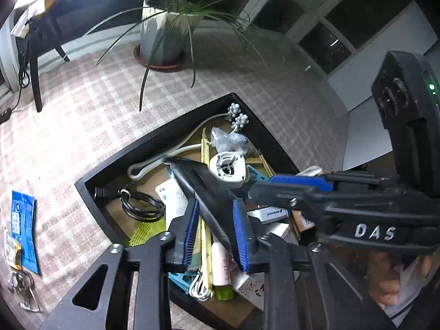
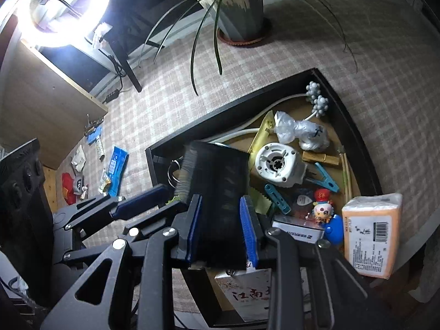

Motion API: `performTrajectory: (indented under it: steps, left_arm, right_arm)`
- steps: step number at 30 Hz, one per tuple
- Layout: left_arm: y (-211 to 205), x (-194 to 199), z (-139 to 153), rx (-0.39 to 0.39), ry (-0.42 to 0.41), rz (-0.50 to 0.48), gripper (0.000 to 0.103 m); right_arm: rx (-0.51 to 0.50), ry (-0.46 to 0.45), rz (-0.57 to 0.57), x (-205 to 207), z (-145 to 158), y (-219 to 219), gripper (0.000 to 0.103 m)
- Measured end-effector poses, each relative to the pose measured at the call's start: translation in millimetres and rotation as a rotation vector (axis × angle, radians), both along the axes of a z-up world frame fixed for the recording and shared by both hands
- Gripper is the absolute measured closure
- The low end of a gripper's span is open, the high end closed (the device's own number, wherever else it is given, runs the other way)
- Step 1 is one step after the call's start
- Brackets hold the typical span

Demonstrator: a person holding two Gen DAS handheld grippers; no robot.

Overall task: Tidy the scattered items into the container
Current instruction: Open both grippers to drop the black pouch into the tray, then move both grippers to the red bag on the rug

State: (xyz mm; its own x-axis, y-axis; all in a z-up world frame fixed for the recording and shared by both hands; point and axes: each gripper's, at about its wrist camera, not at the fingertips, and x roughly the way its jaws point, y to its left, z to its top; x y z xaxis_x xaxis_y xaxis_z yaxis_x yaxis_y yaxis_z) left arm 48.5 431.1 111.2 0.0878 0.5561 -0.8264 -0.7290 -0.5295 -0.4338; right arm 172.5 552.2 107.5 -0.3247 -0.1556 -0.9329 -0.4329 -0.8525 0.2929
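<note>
While both my claws hang over the black rectangular tray [image 2: 349, 126], the right gripper [image 2: 222, 231] clamps a black bristled brush [image 2: 217, 181]. My left gripper [image 1: 214, 233] pinches the thin black edge [image 1: 203, 192] of the same brush, I think; "DAS" [image 1: 374, 231] reads white on the right tool.

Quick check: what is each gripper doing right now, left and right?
Left gripper: shut on the flat black brush, over the black box.
Right gripper: shut on the same brush.

Potted plant [image 2: 236, 8] behind container [image 2: 233, 110]
</note>
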Motion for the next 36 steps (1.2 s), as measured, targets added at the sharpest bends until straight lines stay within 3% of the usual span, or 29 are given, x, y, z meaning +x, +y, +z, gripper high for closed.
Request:
performTrajectory:
  steps: [9, 13, 22, 25, 30, 33, 36]
  left_arm:
    - [-38, -24, -1, -0.024, 0.043, 0.073, 0.080]
    - [-73, -50, -6, -0.047, 0.052, 0.154, 0.080]
    - [-193, -119, -22, -0.095, 0.048, 0.456, 0.076]
    - [-237, -136, -27, -0.117, 0.050, 0.557, 0.073]
    - [-307, -155, -35, -0.138, 0.054, 0.713, 0.073]
    - [-357, -162, -41, -0.137, 0.046, 0.810, 0.063]
    - [-403, -165, -50, -0.117, 0.023, 0.899, 0.056]
  right_arm:
    - [0.024, 0.014, 0.078, -23, 4, -33, 0.074]
    - [0.038, 0.005, 0.139, -41, 0, -58, 0.073]
    - [0.029, 0.035, 0.332, -108, -4, -135, 0.072]
    - [0.062, 0.051, 0.412, -133, -6, -171, 0.061]
    - [0.079, 0.071, 0.522, -165, -10, -227, 0.060]
    - [0.080, 0.082, 0.594, -184, -12, -265, 0.060]
    - [0.068, 0.088, 0.662, -205, -16, -305, 0.045]
